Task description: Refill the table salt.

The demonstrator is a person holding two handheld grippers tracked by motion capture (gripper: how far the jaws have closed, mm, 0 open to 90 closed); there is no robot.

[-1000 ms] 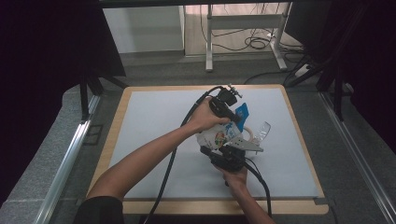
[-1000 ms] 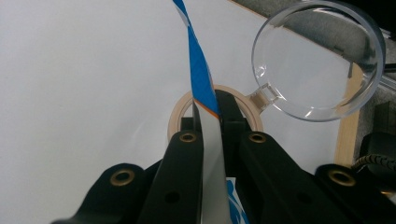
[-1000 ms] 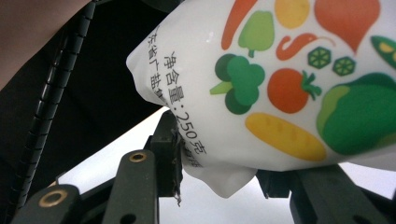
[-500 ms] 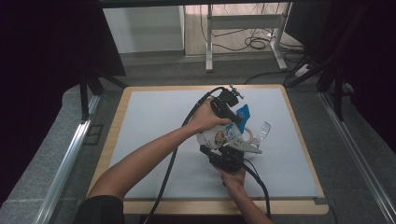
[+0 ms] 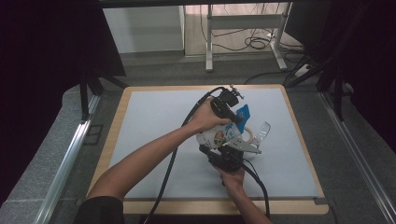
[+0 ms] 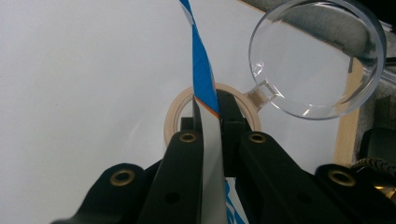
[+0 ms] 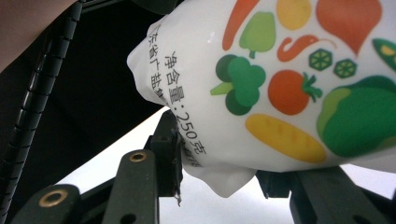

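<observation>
Obstacles cluster right of centre on the tabletop: the pouch, a tape roll and a magnifying glass just beside it. The left half and far edge lie open.

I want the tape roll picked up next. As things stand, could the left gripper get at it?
Probably not yet. The left gripper is shut on the packet's blue edge, so its jaws are taken. The tape roll lies just beyond it, beside the magnifying glass.
</observation>
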